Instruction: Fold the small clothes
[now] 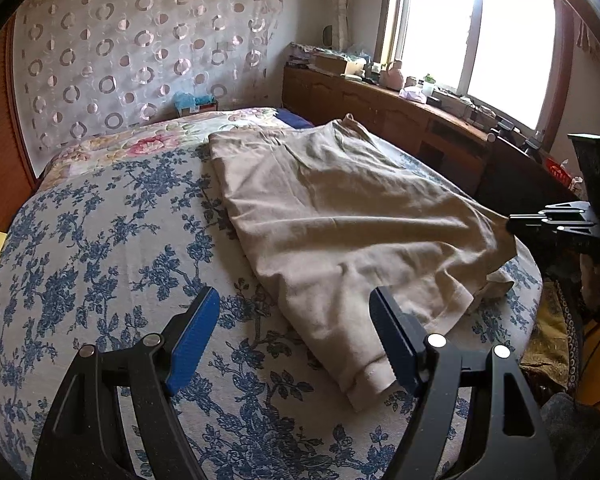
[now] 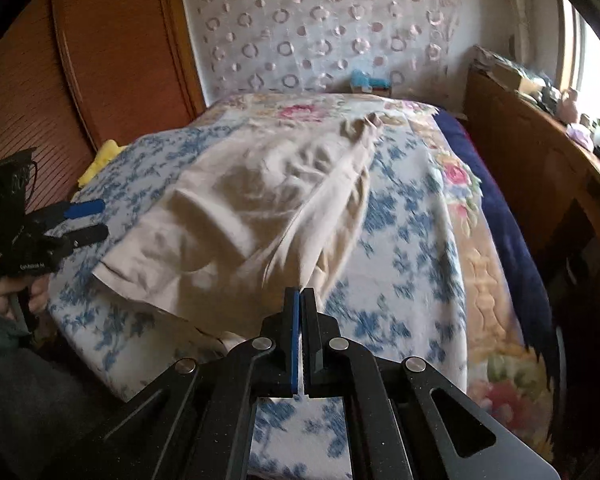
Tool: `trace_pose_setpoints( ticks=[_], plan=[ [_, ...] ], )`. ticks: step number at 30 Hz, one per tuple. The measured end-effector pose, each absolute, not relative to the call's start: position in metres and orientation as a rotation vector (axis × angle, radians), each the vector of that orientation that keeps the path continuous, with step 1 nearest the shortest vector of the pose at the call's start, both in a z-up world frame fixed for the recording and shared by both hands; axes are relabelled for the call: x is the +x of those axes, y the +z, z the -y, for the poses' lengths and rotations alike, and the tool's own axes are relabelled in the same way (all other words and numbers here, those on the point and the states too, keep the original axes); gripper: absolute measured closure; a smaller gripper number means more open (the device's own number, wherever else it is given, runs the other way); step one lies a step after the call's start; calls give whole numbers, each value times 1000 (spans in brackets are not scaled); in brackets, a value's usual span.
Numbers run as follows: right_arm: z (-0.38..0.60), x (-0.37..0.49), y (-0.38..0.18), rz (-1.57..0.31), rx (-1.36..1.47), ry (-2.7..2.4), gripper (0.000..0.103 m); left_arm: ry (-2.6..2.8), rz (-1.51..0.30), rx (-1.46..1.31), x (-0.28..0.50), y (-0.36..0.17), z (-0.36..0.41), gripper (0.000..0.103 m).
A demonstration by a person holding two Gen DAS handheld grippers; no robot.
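Left gripper (image 1: 294,334) fingers apart, hovering by near hem. Beige garment (image 1: 340,216) spread on floral bed cover (image 1: 100,264): soft, light, wrinkles easily; grab at corners/hem. Right gripper (image 2: 300,304) fingers pinched on garment's right edge, lifting it.
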State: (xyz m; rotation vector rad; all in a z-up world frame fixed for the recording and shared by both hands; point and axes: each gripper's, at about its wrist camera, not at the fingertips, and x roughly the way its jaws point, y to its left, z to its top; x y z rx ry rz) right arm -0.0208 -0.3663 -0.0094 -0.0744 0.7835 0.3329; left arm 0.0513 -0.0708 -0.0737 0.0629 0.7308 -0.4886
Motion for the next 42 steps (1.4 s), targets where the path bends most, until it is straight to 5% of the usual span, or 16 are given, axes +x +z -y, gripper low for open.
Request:
trace_pose_setpoints(
  ticks=[3,5,7,19,22,30,35,37,42],
  plan=[
    [364,-19,-12,-795,-86,314,102,-484,-748,70,52,-78,73,25],
    [361,-13,-12,-791,-89,297,89,-482,-757,70,53,-80,73,25],
    [356,-7,-13,-779,-76,302,62,-478,-766,71,54,-82,73,25],
    [337,17,-47,-830,-54,304,44,-485,-802,89,53,-90,78,25],
    [335,20,-54,-858,-58,302,44,-502,-816,84,50,-92,78,26],
    [326,13,-57,-864,-107,341,44,-546,-871,56,40,-99,80,50],
    [324,15,-59,-851,-107,355,66,-577,-876,39,37,-99,83,63],
    [322,15,-60,-847,-102,377,88,-603,-883,39,36,-100,86,79],
    [319,14,-62,-820,-106,404,94,-640,-853,38,35,-86,86,94]
  ],
)
